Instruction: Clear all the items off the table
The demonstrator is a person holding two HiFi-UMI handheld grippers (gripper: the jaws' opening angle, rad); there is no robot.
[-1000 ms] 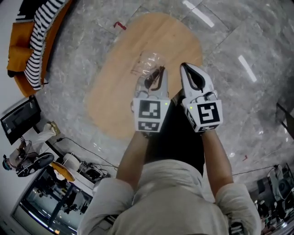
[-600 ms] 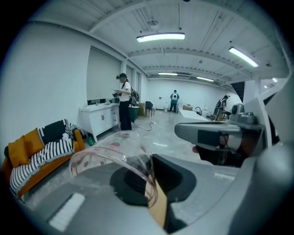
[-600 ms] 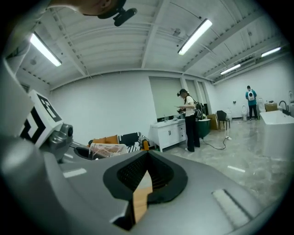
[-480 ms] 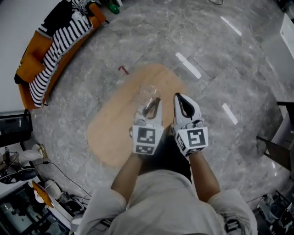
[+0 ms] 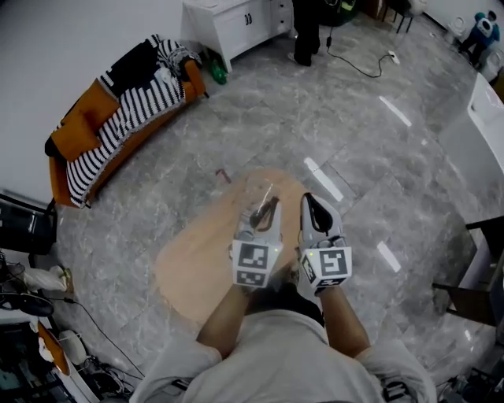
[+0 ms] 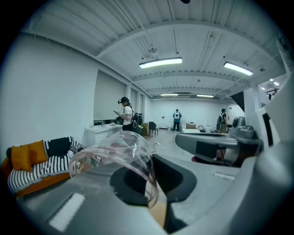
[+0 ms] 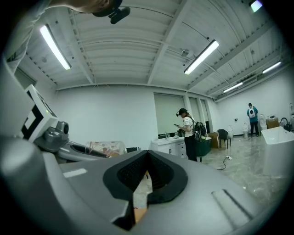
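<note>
My left gripper point(image 5: 264, 211) is shut on the rim of a clear plastic cup point(image 5: 257, 192), held in the air above the oval wooden table point(image 5: 197, 260). In the left gripper view the cup point(image 6: 115, 153) lies tilted across the jaws of the left gripper point(image 6: 154, 183), its thin wall pinched between the dark pads. My right gripper point(image 5: 312, 208) is held just to the right of the left one, shut with nothing in it. The right gripper view shows the right gripper point(image 7: 143, 173) with pads together, and the cup point(image 7: 105, 148) off to its left.
An orange sofa point(image 5: 75, 130) with a striped blanket stands at the back left. A white cabinet point(image 5: 228, 20) and a standing person point(image 5: 307, 24) are at the far end. A white counter point(image 5: 480, 118) is at the right, cables and equipment point(image 5: 31, 315) at the lower left.
Both grippers and the cup stay side by side while the head view has lifted: the table looks smaller and farther, and the sofa, cabinet and far floor have come into view.
</note>
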